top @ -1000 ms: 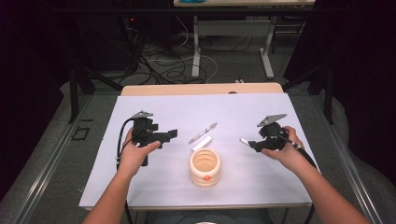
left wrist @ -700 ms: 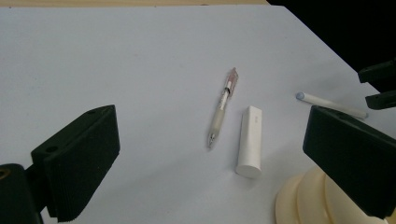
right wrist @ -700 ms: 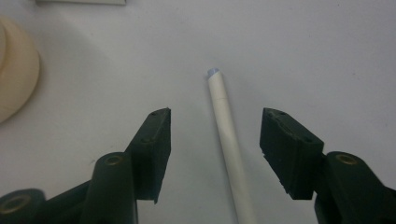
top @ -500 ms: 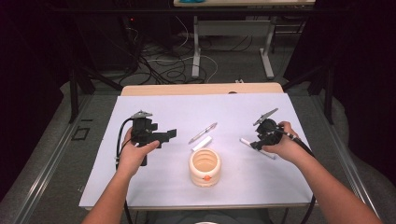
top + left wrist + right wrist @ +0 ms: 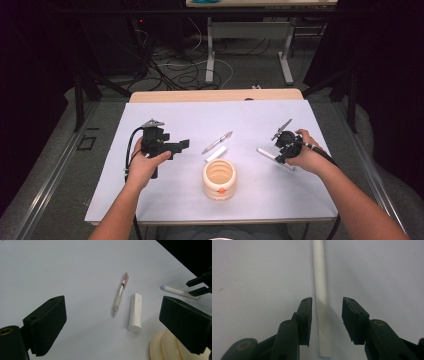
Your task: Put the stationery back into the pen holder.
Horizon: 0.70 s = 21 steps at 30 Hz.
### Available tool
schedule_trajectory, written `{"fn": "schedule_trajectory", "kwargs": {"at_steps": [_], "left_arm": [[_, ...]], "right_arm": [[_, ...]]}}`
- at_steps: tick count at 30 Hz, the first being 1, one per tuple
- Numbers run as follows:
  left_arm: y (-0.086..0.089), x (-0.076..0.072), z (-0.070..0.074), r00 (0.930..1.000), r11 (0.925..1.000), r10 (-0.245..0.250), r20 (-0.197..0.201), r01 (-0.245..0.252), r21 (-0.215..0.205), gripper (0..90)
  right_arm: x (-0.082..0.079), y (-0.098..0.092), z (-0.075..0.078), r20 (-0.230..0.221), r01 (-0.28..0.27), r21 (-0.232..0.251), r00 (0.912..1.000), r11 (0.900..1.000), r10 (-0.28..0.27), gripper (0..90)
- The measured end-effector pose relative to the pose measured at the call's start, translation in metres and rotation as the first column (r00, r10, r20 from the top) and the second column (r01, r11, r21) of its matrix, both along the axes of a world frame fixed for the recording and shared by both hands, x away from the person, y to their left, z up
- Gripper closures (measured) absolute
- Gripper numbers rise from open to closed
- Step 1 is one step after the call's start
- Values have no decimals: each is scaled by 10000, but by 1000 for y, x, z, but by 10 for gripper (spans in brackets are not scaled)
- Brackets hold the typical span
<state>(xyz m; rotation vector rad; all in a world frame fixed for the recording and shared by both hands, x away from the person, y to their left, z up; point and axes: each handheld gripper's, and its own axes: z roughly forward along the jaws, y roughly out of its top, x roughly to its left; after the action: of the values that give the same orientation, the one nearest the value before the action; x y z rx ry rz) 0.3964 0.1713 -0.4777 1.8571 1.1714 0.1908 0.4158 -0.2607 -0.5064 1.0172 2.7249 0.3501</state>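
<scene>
Straddling a white pen (image 5: 321, 290) that lies flat on the mat (image 5: 170, 115) at right, the right gripper (image 5: 326, 315) has just been closing, its jaws narrowed but not yet touching. The pen looks light, stiff, smooth, apt to roll; grip mid-barrel. Left gripper (image 5: 112, 322) hangs wide, empty. Cup (image 5: 219, 179) well apart; open room all round.

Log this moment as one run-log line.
right gripper: jaws closing astride white pen, not yet gripping | left gripper: open, idle | cup: untouched
</scene>
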Motion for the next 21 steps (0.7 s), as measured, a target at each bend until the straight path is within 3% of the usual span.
{"fn": "schedule_trajectory", "kwargs": {"at_steps": [2, 4, 5, 7, 9, 12, 13, 16, 17, 18, 21], "left_arm": [[0, 0, 0, 10000, 10000, 6, -29, -6, 22, 79], [0, 0, -1, 10000, 10000, -1, -37, 1, 44, 80], [0, 0, -1, 10000, 10000, 7, -52, -7, 37, 81], [0, 0, -2, 10000, 10000, 37, -67, -37, 18, 83], [0, 1, -2, 10000, 10000, 46, -75, -46, 16, 84], [0, 1, -2, 9999, 10000, 24, -115, -23, 33, 86], [0, 1, -2, 9999, 10000, -6, -136, 6, 42, 86], [0, 1, -3, 9999, 10000, -13, -160, 14, 48, 88], [0, 1, -3, 9999, 10000, -12, -169, 13, 44, 89], [0, 1, -3, 9999, 10000, -15, -172, 15, 46, 89], [0, 1, -3, 9998, 10000, -2, -183, 3, 53, 90]], "right_arm": [[1, -1, -3, -215, -69, 91, 9997, 9999, 71, 607], [1, 0, -3, -305, -71, -188, 9995, 9998, 65, 605], [1, 0, -5, -268, -61, 62, 9996, 10000, 63, 604], [2, 0, -6, -214, -180, -194, 9996, 9997, 176, 605], [3, 0, -7, -453, -436, -293, 9981, 9986, 423, 612], [2, 1, -9, -277, -152, -317, 9995, 9994, 143, 633], [3, 1, -8, -514, -336, -399, 9982, 9986, 315, 635], [3, 1, -11, -390, -316, -235, 9988, 9992, 307, 632], [4, 1, -10, -369, -356, -492, 9987, 9982, 338, 631], [4, 1, -11, -407, -265, -235, 9988, 9994, 256, 631], [4, 1, -12, -439, -237, -80, 9988, 9997, 234, 666]]}}
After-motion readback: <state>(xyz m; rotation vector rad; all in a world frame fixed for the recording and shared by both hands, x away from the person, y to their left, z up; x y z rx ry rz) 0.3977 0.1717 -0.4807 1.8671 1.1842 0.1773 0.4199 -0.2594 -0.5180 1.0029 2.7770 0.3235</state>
